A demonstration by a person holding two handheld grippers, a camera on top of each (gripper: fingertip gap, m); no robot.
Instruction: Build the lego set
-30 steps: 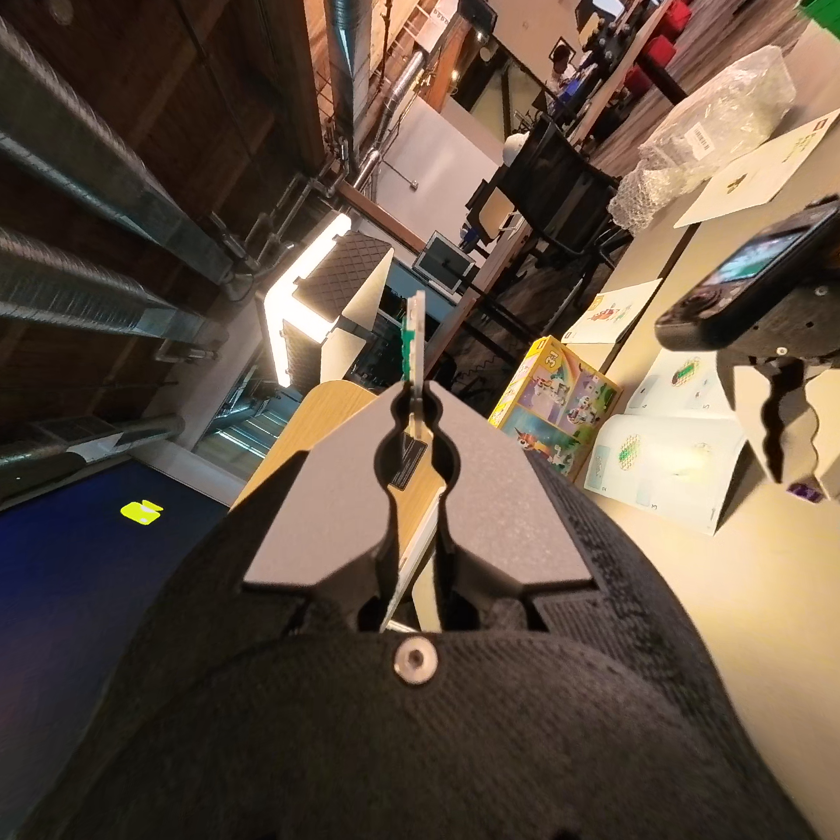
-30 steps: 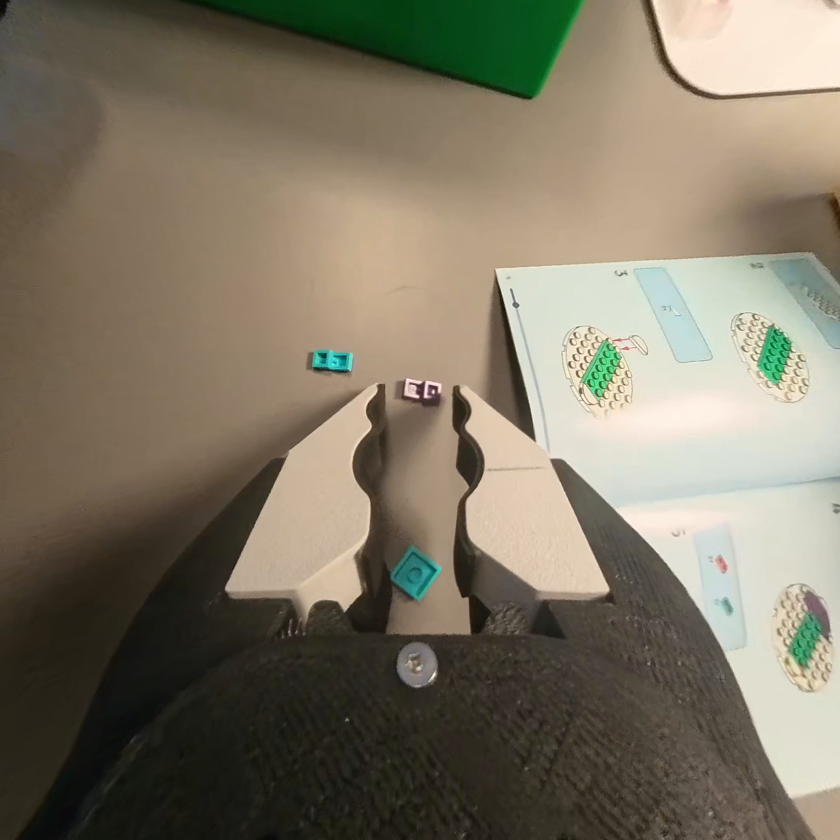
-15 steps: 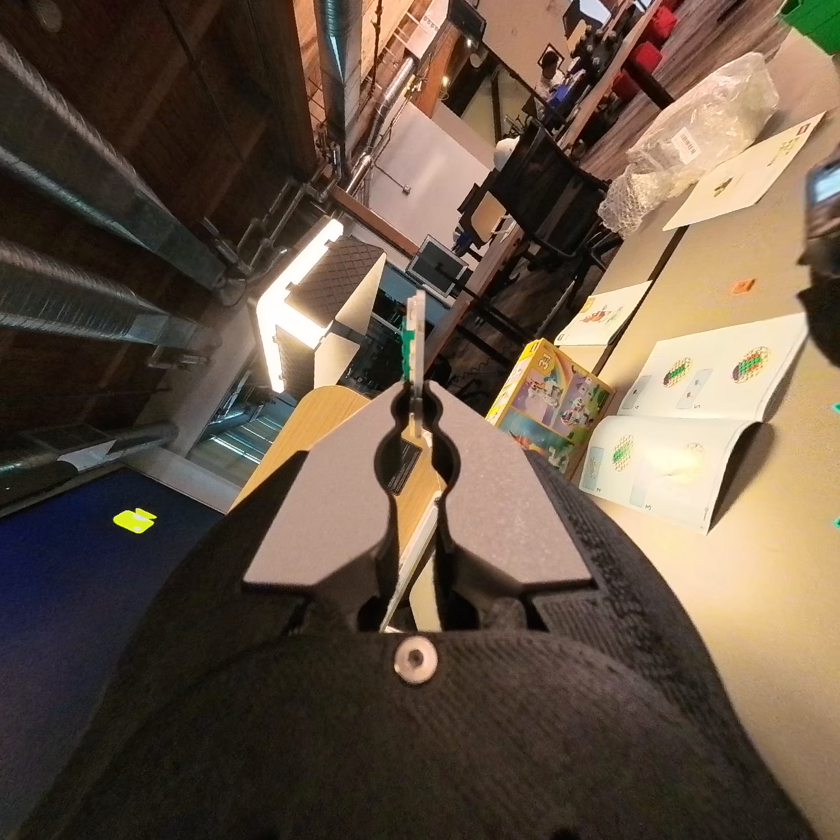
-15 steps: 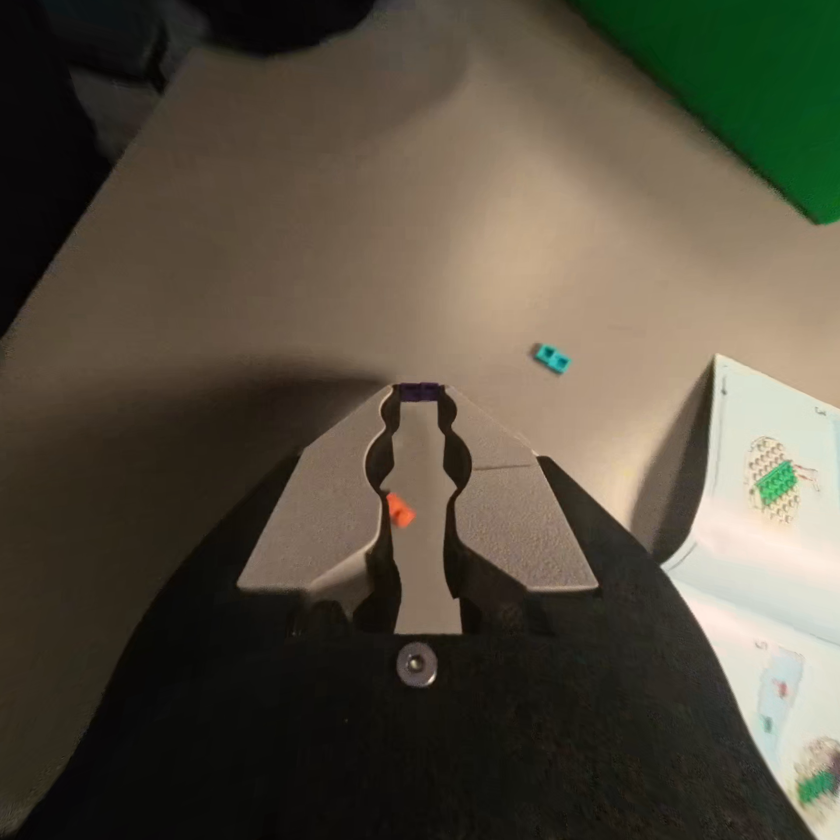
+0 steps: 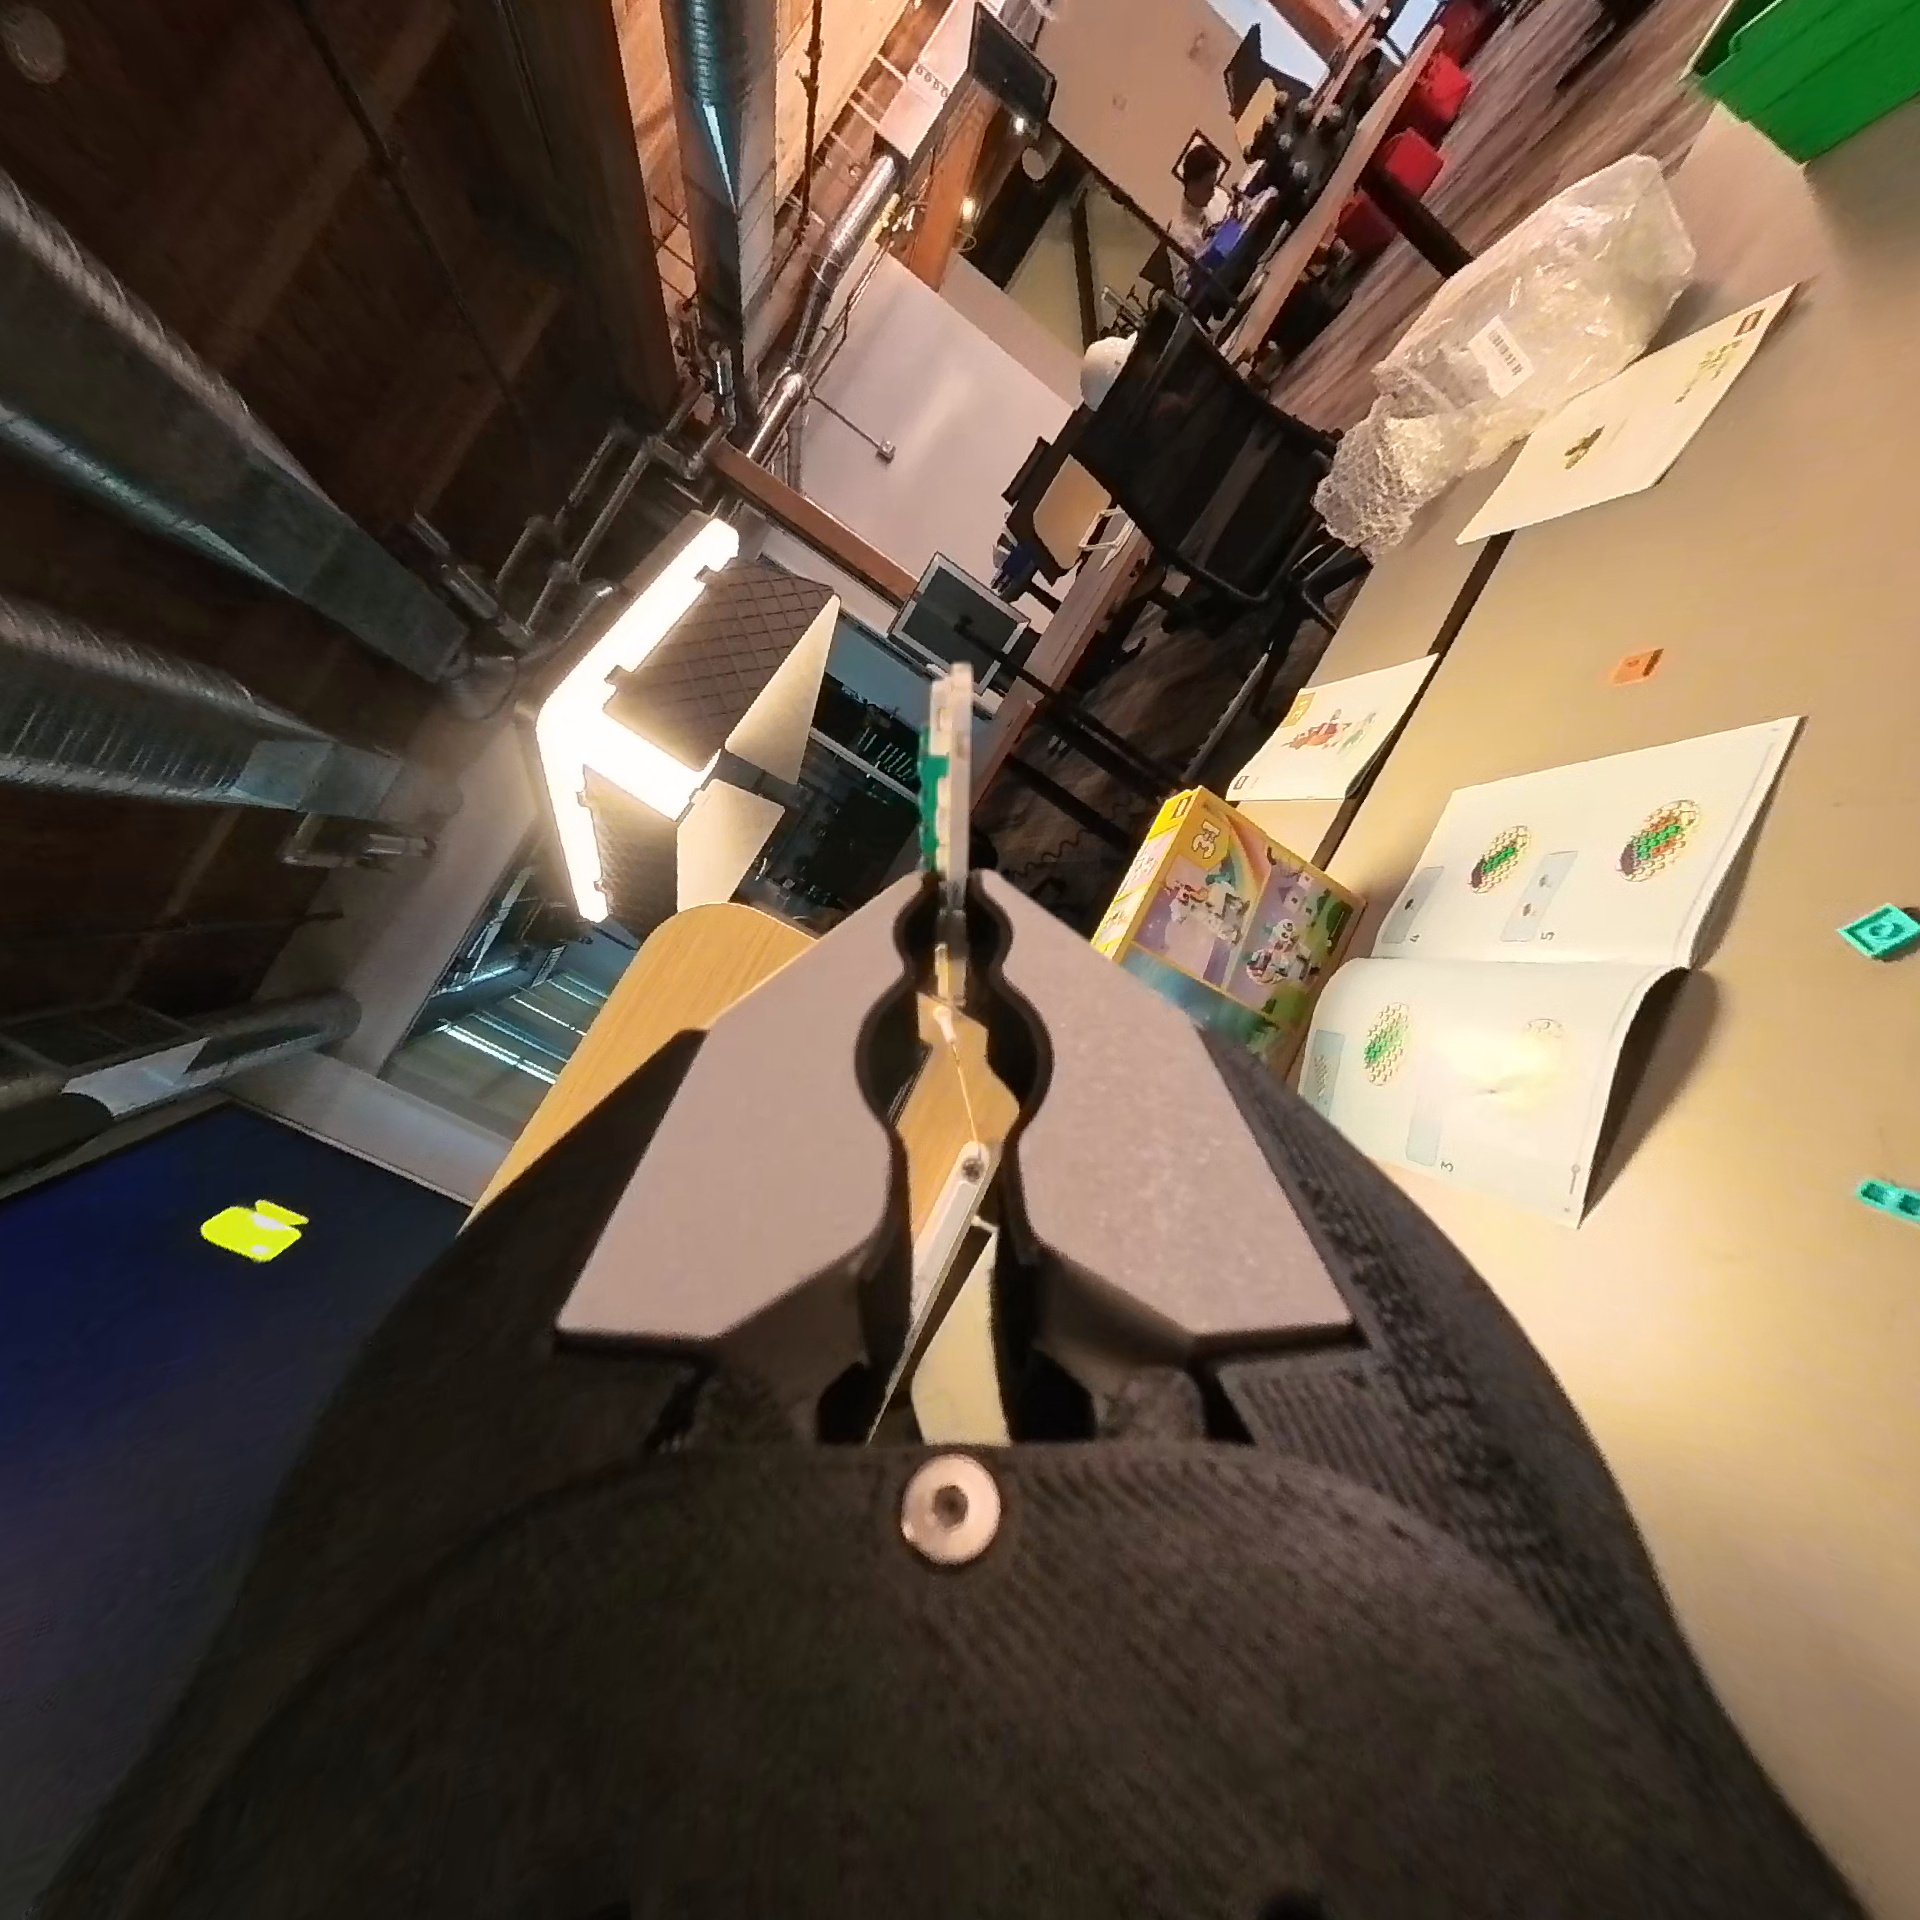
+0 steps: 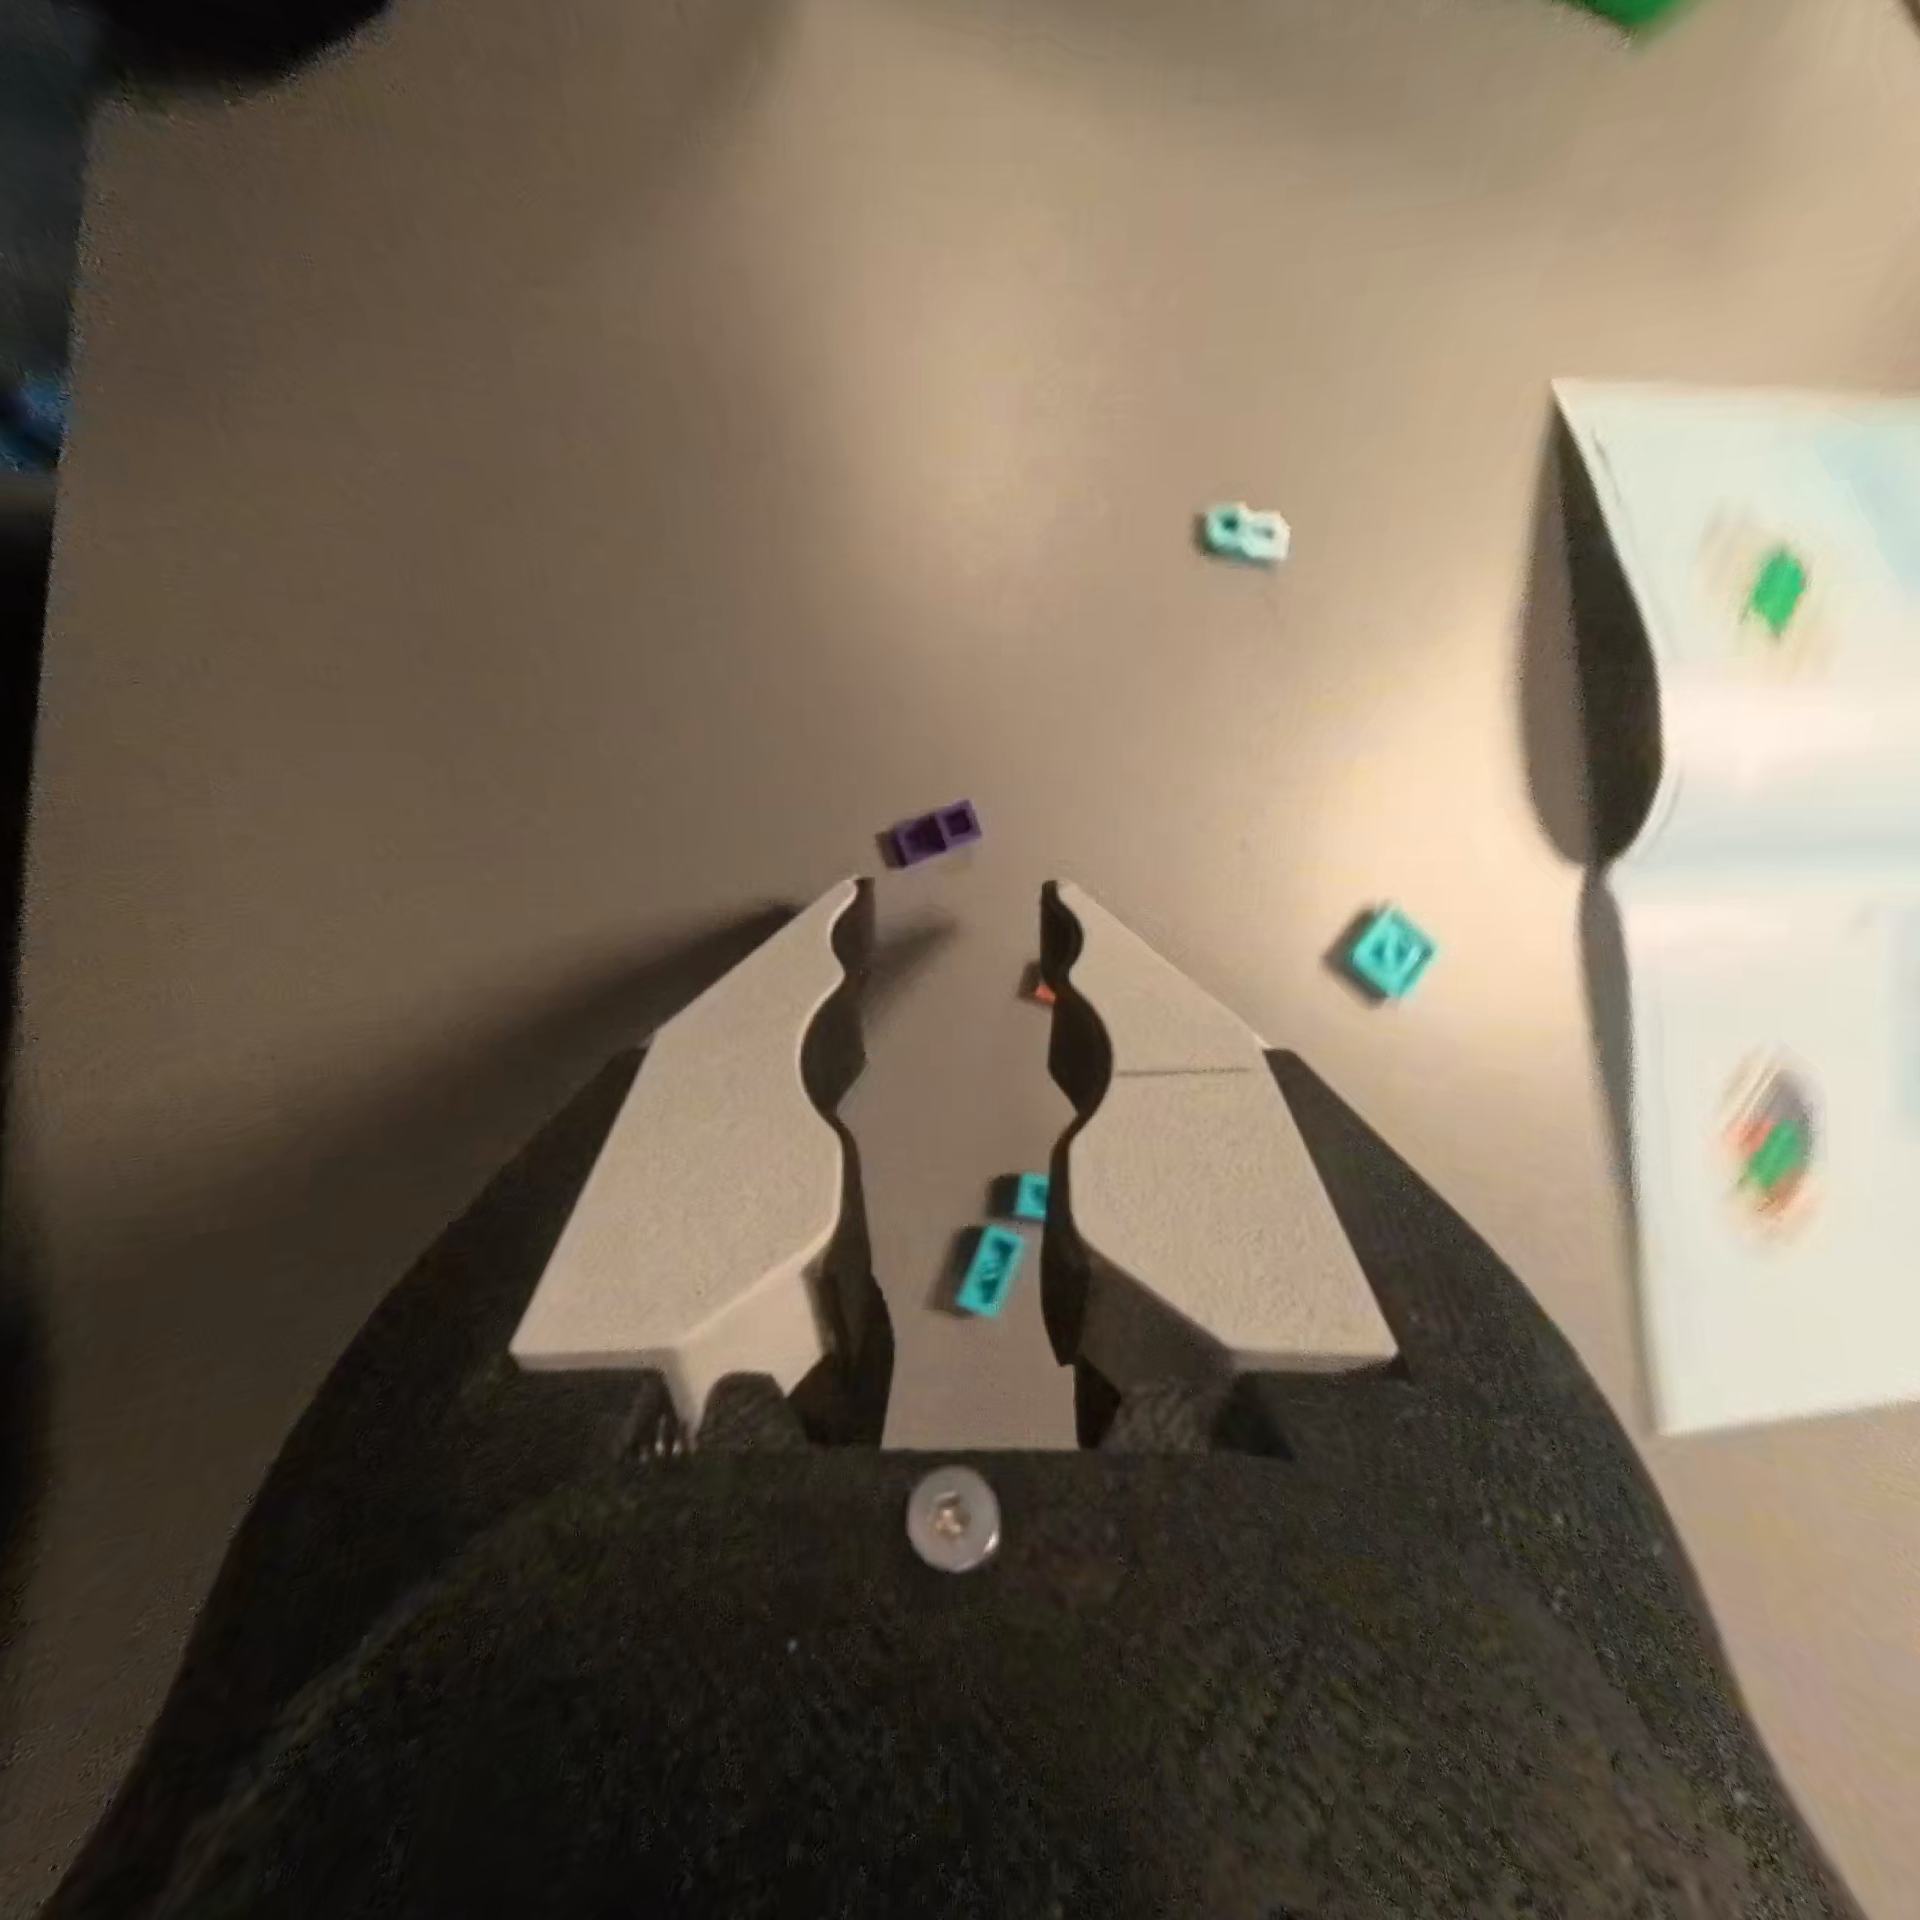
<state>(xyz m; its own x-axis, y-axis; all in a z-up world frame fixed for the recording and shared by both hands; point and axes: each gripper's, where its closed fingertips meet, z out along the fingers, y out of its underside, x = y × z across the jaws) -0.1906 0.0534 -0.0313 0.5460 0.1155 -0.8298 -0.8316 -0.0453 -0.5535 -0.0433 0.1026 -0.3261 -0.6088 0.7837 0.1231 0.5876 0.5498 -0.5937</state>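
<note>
My left gripper (image 5: 948, 883) is shut on a thin pale round plate (image 5: 954, 769), seen edge-on, with a green brick on its left face; it is held up off the table. My right gripper (image 6: 956, 894) is open and empty above the table. A small purple piece (image 6: 932, 833) is just beyond its left fingertip, clear of the jaws; I cannot tell whether it rests on the table. Two teal pieces (image 6: 987, 1270) and an orange piece (image 6: 1036, 985) lie on the table below the open jaws. More teal pieces lie to the right (image 6: 1385, 952) and farther off (image 6: 1245, 533).
An open instruction booklet (image 5: 1538, 997) lies on the table, also at the right in the right wrist view (image 6: 1766, 831). A lego box (image 5: 1226, 925), a white sheet (image 5: 1621, 426), a plastic bag (image 5: 1538, 312) and a green bin (image 5: 1818, 62) stand beyond it. The grippers' ends are close to 35 cm from one another.
My right gripper closed on the purple piece, moved off with it, and has now opened; the piece is out of its jaws. It has left the left wrist view. My left gripper barely moved.
</note>
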